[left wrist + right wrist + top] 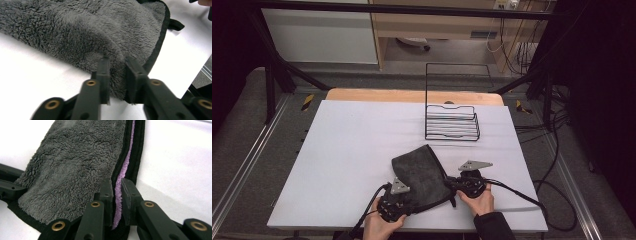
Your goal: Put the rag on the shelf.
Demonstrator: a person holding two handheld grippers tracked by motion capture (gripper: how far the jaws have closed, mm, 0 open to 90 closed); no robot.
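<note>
A dark grey fleece cloth [419,172] with a black hem lies folded near the table's front edge. In the left gripper view its fluffy pile [75,32] bunches between the jaws, and my left gripper [117,72] is shut on the near corner. From above, the left gripper [408,201] sits at the cloth's front left. My right gripper [453,184] is at the cloth's right side. In the right gripper view, it [116,192] is shut on the hemmed edge, where a purple lining [125,167] shows between the grey layers [75,162]. A hand holds each gripper.
A black wire rack [452,122] stands at the back right of the white table cover [342,150]. A wooden strip [412,95] runs along the far edge. Cables [522,195] trail off the right gripper over the table's right front corner.
</note>
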